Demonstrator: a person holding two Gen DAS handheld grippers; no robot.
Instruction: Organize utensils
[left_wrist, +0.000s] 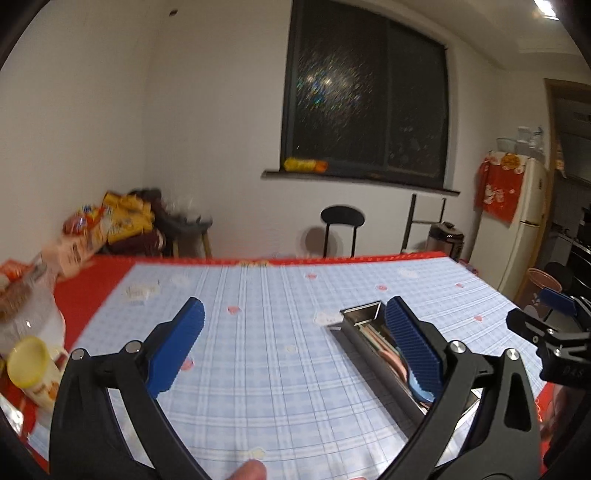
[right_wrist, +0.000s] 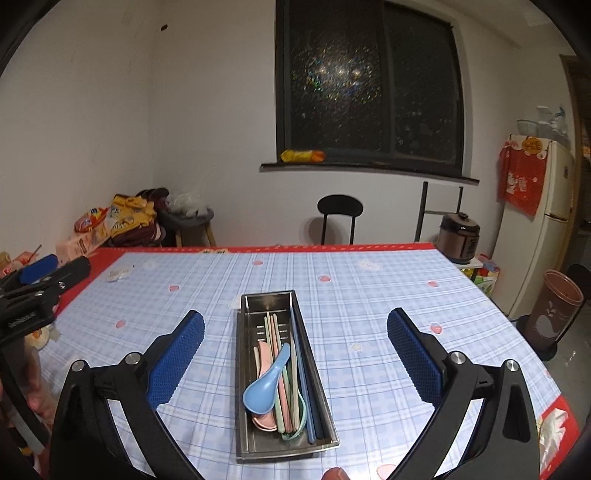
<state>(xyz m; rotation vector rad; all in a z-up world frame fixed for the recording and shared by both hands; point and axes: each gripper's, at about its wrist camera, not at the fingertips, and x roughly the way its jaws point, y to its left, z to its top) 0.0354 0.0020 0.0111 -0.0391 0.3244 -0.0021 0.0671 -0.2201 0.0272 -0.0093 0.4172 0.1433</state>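
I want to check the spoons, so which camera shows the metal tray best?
The right wrist view: the metal tray lies whole and centred, contents visible. In the left wrist view the tray is partly hidden behind a finger.

So the right tool (right_wrist: 295, 354) is hanging wide open above the table (right_wrist: 369, 295), nothing between its blue pads. Straight ahead sits a long steel tray (right_wrist: 248, 369) on the blue plaid cloth, with a light blue spoon (right_wrist: 264, 386) lying on top of pink, green and blue chopsticks (right_wrist: 291, 369). The left tool (right_wrist: 40, 273) pokes in at the left edge.
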